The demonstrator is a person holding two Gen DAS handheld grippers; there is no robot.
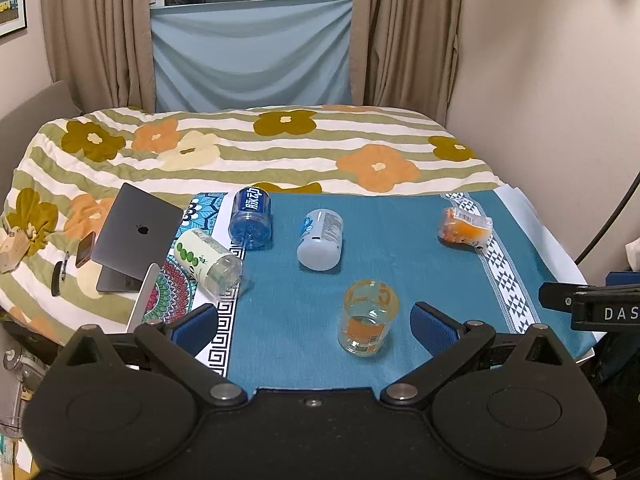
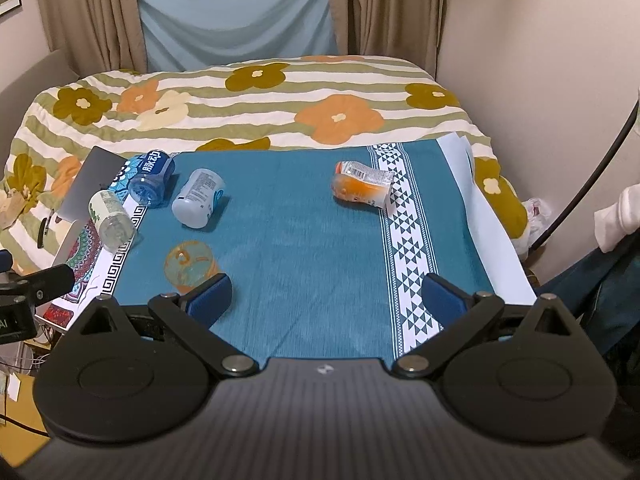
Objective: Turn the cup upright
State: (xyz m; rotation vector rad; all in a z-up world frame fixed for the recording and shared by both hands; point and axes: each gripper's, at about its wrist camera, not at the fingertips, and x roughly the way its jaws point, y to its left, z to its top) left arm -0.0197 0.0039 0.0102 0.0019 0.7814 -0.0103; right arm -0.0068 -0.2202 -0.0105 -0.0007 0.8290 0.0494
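Claw-wise, your left claw (image 1: pixel 314 322) gapes wide and empty with the cup (image 1: pixel 368 316) standing rim-up on the teal tabletop (image 1: pixel 400 248) between its pads, nearer the right pad, while your right claw (image 2: pixel 326 296), equally wide and empty, sits right of the cup.

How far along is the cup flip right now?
Looks done: the orange glass cup seems to stand upright on the blue cloth, though the right wrist view is blurred. Nothing in hand: left gripper and right gripper have jaws open. Left: at most confirming.
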